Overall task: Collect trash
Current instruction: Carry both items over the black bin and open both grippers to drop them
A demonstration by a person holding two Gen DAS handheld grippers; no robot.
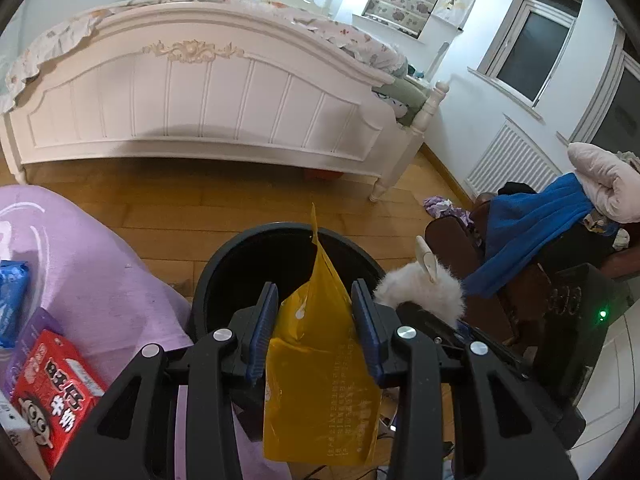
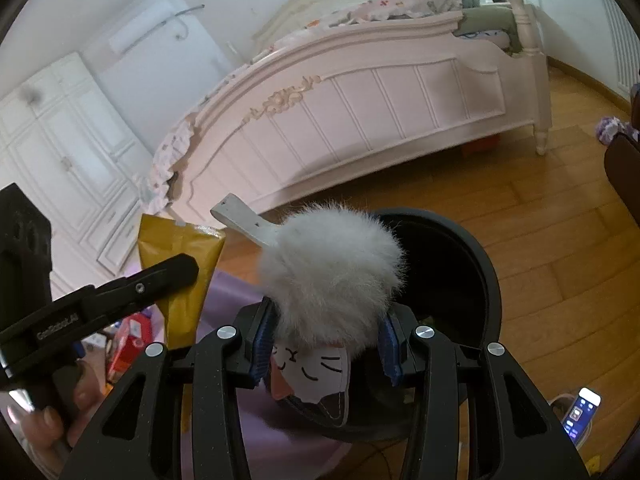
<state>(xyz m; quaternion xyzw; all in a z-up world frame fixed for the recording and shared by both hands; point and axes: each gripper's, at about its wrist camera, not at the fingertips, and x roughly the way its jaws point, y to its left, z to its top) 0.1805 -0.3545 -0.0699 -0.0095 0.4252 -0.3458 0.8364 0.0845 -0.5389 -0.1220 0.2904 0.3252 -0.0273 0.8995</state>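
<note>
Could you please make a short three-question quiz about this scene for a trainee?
1. What does the left gripper hold?
2. True or false: the black bin stands on the bed.
3. The right gripper holds: A) a fluffy white slipper, B) a red box, C) nothing.

Key: 1. A yellow packet. 2. False; it stands on the wooden floor. 3. A.

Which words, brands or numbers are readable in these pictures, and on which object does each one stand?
"GenRobot.AI": on the left gripper, seen side-on from the right wrist.
Yellow bag: columns of small print, too small to read.
Red box: large white characters, upside down, not read.
Phone: screen too small to read.
</note>
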